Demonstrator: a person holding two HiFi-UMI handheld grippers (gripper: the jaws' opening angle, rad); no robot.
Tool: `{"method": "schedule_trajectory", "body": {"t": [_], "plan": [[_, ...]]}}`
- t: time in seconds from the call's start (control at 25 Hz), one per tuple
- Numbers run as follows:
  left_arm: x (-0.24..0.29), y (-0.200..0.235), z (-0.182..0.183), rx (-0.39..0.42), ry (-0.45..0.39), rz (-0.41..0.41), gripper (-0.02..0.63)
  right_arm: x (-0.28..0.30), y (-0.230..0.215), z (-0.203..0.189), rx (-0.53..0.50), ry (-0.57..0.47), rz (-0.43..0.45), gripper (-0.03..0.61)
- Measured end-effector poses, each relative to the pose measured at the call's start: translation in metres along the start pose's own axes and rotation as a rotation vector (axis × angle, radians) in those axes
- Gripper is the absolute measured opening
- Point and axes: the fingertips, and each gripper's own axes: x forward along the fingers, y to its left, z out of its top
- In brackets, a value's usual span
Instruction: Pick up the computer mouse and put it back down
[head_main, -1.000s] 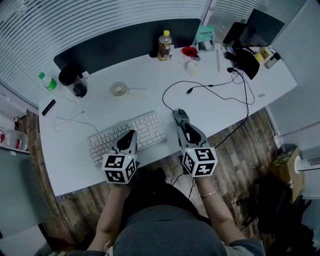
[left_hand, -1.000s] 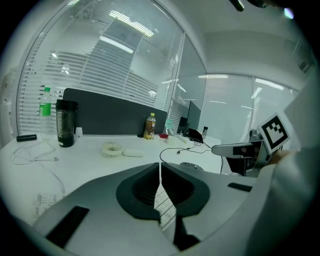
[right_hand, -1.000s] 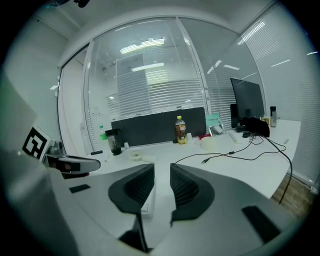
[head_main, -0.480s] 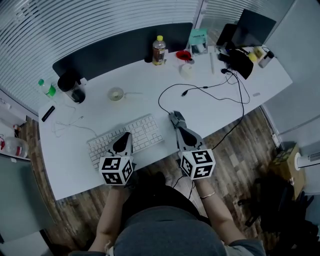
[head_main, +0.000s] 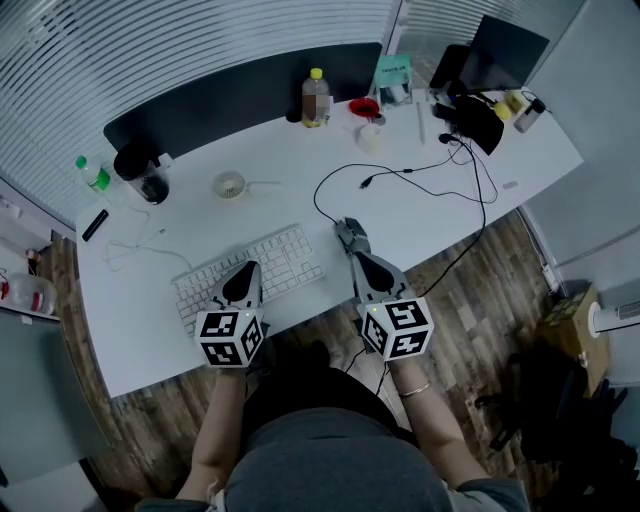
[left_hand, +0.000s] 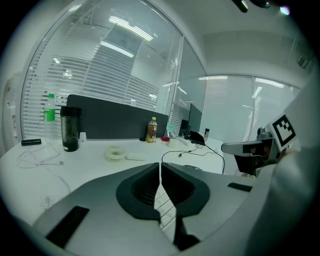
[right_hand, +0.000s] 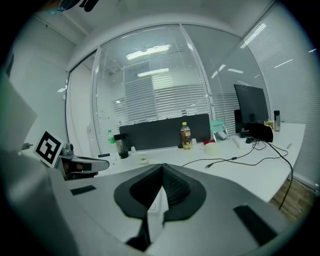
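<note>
The grey wired computer mouse (head_main: 343, 229) lies on the white desk (head_main: 150, 330), right of the keyboard; its black cable (head_main: 322, 190) loops away toward the back. In the left gripper view the mouse (left_hand: 192, 168) shows as a low grey shape just past the jaws. My right gripper (head_main: 351, 243) hovers right behind the mouse, shut with nothing between its jaws (right_hand: 161, 169). My left gripper (head_main: 247, 270) hangs over the keyboard's near edge, also shut and empty (left_hand: 160, 166).
A white keyboard (head_main: 290, 255) lies between the grippers. Further back are a small fan (head_main: 230, 185), a black tumbler (head_main: 140, 170), a green bottle (head_main: 92, 172), a drink bottle (head_main: 315, 98), a red bowl (head_main: 365, 107), trailing cables (head_main: 430, 170) and a dark screen (head_main: 495, 60).
The right gripper's jaws have come together; a second ago they stood slightly apart by the mouse. Both hands stay about where they were; the head view has shifted a little.
</note>
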Motion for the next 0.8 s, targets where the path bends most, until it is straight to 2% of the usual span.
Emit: {"method": "schedule_trajectory", "body": {"t": [0.8], "plan": [[0.0018, 0.0041, 0.0032, -0.002, -0.01, 0.025, 0.029, 0.0047, -0.0076, -0.0105, 0.005, 0.053, -0.008, 0.002]]}}
